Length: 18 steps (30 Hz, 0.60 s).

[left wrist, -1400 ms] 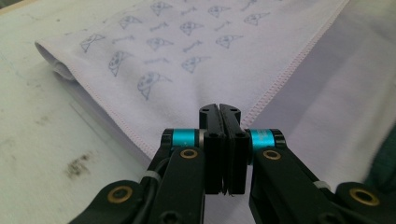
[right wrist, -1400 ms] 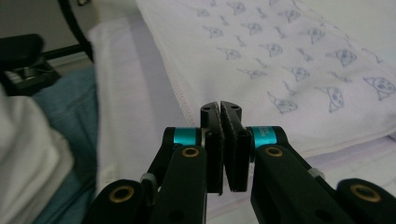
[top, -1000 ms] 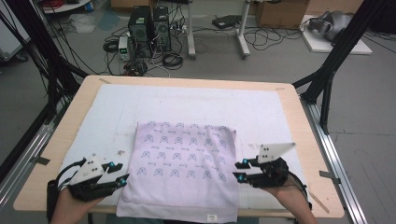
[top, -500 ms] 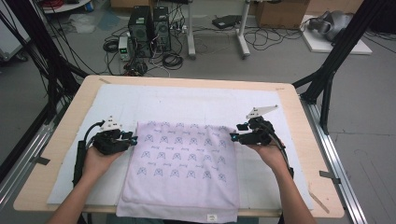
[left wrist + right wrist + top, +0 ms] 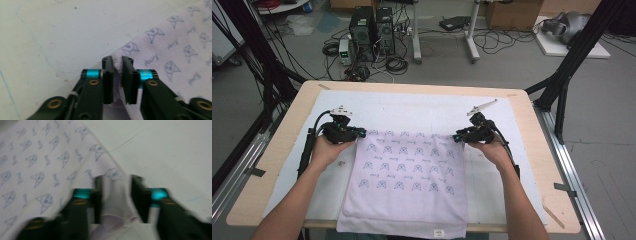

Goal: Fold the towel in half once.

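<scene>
Change: we have carried both tongs from the towel's [image 5: 404,180] near corners to its far corners, at 10 and 2 o'clock.
Left tongs [image 5: 117,62]: nearly clenched over the towel's corner edge.
Right tongs [image 5: 113,182]: parted, corner lying between, not yet pinched.
Meaning: likely a fold or lift beginning.

Left hand-held gripper [image 5: 361,133] jaws nearly closed; right hand-held gripper [image 5: 457,136] jaws apart.

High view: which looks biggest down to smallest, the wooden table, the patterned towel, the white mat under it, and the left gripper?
1. Wooden table
2. White mat, which covers most of the tabletop
3. Patterned towel, whose near edge hangs over the table's edge
4. Left gripper, far the smallest
</scene>
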Each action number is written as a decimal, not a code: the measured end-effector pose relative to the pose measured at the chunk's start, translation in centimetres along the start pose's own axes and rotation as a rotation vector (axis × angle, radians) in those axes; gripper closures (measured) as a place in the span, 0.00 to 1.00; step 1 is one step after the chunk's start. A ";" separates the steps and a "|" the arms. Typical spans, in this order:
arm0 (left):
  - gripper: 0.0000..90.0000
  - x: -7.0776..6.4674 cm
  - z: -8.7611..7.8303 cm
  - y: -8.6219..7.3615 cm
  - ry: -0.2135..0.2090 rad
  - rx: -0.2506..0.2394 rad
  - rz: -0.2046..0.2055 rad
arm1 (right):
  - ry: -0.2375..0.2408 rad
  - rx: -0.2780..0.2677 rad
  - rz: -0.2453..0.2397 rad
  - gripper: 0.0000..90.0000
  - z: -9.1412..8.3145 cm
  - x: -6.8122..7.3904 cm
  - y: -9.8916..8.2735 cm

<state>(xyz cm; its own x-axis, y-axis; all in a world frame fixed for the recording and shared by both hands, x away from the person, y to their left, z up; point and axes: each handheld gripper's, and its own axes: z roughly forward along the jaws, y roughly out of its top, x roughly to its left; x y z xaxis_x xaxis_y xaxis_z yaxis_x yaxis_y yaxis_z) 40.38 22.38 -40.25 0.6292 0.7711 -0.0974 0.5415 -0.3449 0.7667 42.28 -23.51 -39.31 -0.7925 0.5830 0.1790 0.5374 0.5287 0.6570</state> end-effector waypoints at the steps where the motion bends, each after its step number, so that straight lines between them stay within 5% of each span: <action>1: 0.94 0.0 -0.2 0.2 0.022 -0.027 0.007 | -0.048 0.008 -0.037 0.94 -0.1 0.3 0.2; 4: 0.94 -0.4 -1.4 0.6 0.062 -0.146 0.041 | -0.120 -0.089 -0.054 0.96 -1.4 0.7 0.9; 6: 0.93 -0.7 -2.2 0.6 0.019 -0.175 0.060 | -0.135 -0.122 -0.084 0.95 -2.1 1.0 0.9; 9: 0.92 -1.2 -3.2 -0.4 -0.047 -0.138 0.103 | -0.105 -0.121 -0.107 0.94 -2.5 1.6 0.3; 15: 0.85 -1.7 -2.9 -4.2 -0.180 0.102 0.148 | 0.015 -0.008 -0.093 0.79 -1.9 2.3 -2.4; 18: 0.73 -1.6 -3.0 -4.7 -0.180 0.091 0.141 | 0.059 0.004 -0.059 0.71 -2.0 2.0 -3.1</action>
<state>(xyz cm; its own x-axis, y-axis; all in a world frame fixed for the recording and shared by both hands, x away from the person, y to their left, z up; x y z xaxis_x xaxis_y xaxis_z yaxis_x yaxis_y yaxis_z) 35.15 24.35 -41.75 0.7868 0.6071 -0.1115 0.4842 -0.4950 0.7215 38.42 -25.18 -39.54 -0.8382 0.5135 0.1835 0.4906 0.5632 0.6649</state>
